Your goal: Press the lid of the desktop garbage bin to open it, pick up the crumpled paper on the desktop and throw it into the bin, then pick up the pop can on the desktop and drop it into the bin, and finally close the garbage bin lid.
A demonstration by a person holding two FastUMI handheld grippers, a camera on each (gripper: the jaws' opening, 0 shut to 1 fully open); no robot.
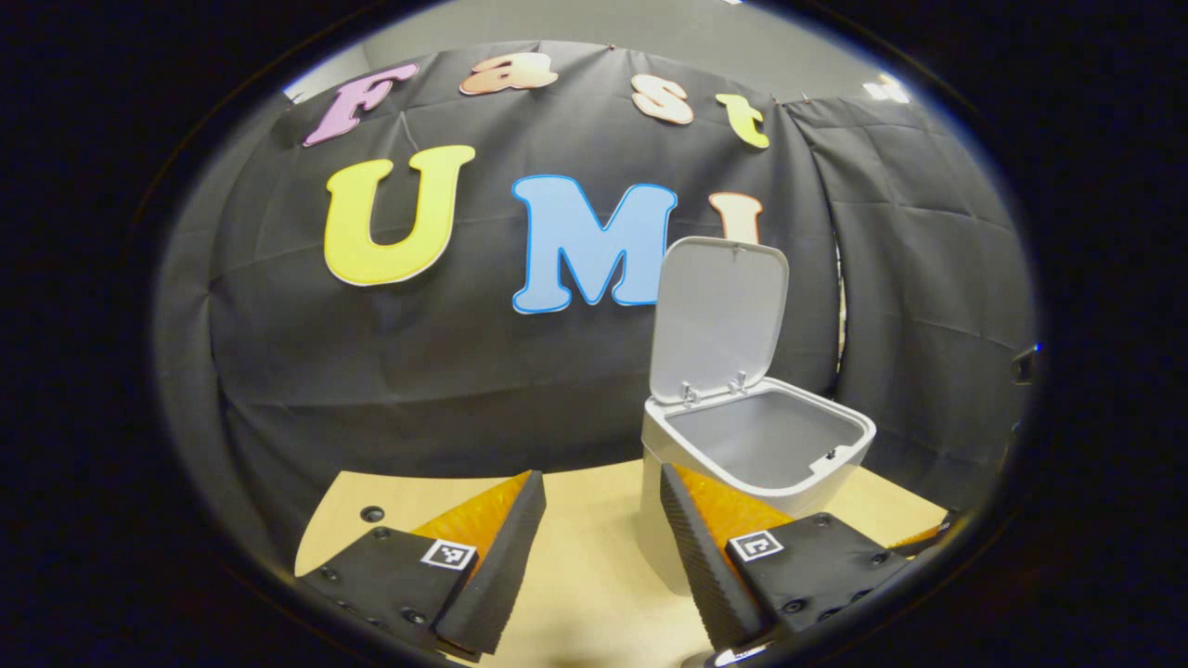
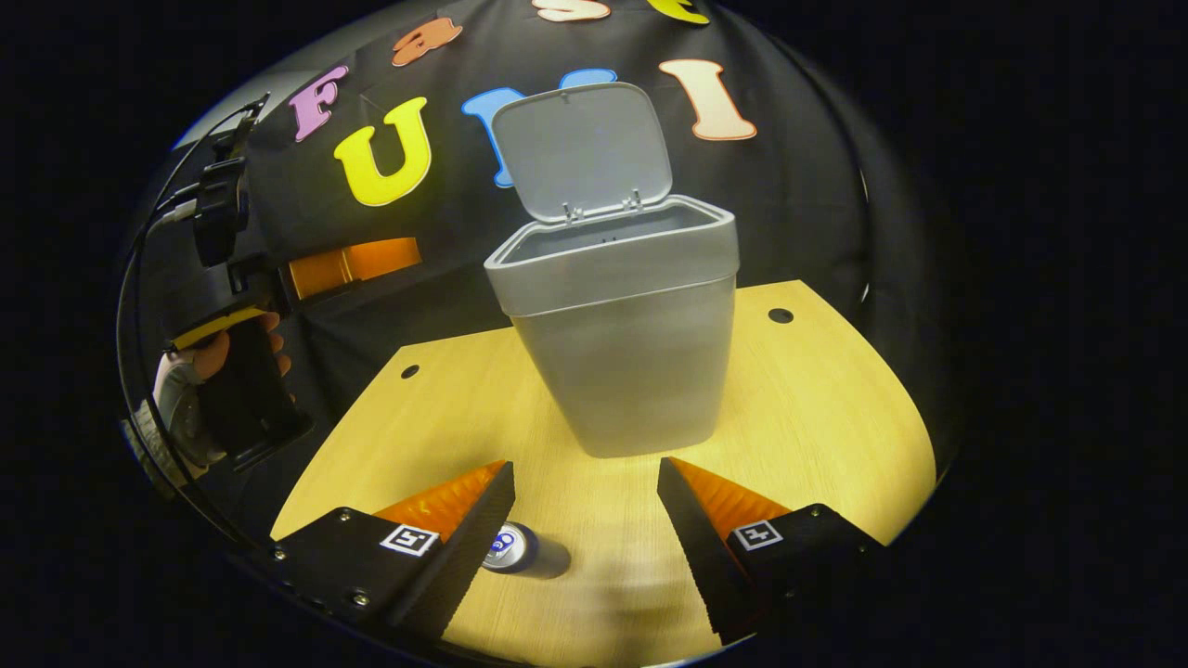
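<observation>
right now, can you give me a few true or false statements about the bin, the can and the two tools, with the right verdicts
1. The bin lid stands raised behind the garbage bin. True.
2. The right tool is shut on the pop can. False: its fingers are spread apart, and the can stands on the table close to one finger, not pinched between both.
3. The left tool is open and holds nothing. True.
4. The pop can lies inside the bin. False: it stands on the table in front of the bin.
5. The bin lies tipped on its side. False: it stands upright on the table.
</observation>
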